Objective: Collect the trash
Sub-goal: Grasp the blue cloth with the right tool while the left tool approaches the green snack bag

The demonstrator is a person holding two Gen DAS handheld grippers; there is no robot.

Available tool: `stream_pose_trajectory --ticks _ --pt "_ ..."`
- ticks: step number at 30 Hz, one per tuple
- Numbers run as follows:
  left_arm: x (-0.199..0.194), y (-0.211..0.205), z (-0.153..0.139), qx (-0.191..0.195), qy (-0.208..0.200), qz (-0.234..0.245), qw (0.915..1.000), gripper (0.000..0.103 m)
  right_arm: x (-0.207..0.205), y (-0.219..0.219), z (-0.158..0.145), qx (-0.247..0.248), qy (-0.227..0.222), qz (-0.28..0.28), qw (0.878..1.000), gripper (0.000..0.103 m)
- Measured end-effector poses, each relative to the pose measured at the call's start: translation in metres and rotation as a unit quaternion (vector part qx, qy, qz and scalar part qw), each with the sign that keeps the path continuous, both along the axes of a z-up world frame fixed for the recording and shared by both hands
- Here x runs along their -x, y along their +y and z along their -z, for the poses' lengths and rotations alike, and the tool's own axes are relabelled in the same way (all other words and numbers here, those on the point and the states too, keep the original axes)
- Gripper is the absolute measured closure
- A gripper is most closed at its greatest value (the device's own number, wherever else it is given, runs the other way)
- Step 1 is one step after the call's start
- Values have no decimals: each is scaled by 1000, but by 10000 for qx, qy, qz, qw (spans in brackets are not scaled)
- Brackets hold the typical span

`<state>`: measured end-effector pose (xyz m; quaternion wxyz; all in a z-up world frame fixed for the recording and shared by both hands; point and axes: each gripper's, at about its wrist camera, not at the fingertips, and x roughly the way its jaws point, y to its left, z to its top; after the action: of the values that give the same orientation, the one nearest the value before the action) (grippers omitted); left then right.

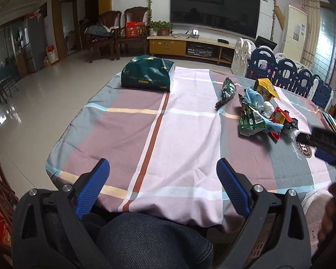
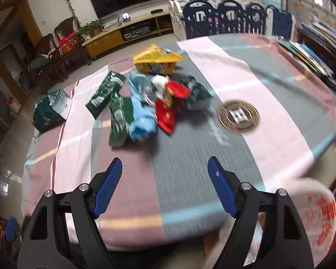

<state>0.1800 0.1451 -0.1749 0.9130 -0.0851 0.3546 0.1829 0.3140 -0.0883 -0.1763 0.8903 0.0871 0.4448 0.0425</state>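
trash pile | crumpled green, blue, red, yellow wrappers | heaped on tablecloth

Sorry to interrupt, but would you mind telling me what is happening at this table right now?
A person is holding a two-finger gripper in each hand over a table covered with a pink, grey and mauve plaid cloth. A pile of crumpled snack wrappers, green, blue, red and yellow, lies uncollected on it, and a dark green tissue pack sits apart at the far side. The left gripper and right gripper are both open and empty, short of the pile.
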Motion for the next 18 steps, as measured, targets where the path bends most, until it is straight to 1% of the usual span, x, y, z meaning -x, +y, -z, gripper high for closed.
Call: stream_pose_trajectory --ticks 3,5,7,10,11,12,13,14,15,17,18 --pt "-1 5 6 155 68 -69 9998 7 -35 19 3 263 -99 -122 9995 26" --pt "-2 8 9 249 111 -62 9996 7 -61 33 10 473 -58 -209 9986 26" --pt "-2 10 10 296 109 -88 9995 7 -81 44 21 589 97 -334 9977 26" --pt "-2 9 10 309 95 -89 9994 7 -95 58 40 698 387 -501 9955 26" --pt "-2 9 11 311 100 -85 9994 7 -96 62 45 747 429 -541 9948 30" --pt "-2 10 11 320 107 -81 9994 7 -95 66 49 806 443 -606 9939 37" --pt "-1 10 12 335 117 -83 9993 7 -95 69 53 847 495 -681 9928 54" --pt "-2 11 13 359 132 -91 9992 7 -93 71 56 889 530 -730 9919 63" --pt "-2 12 13 382 148 -103 9991 7 -90 71 57 855 499 -762 9922 67" --pt "-3 14 15 435 179 -143 9988 7 -84 71 57 656 543 -900 9923 92" --pt "-3 15 15 457 188 -164 9986 7 -81 70 58 507 611 -973 9921 94"
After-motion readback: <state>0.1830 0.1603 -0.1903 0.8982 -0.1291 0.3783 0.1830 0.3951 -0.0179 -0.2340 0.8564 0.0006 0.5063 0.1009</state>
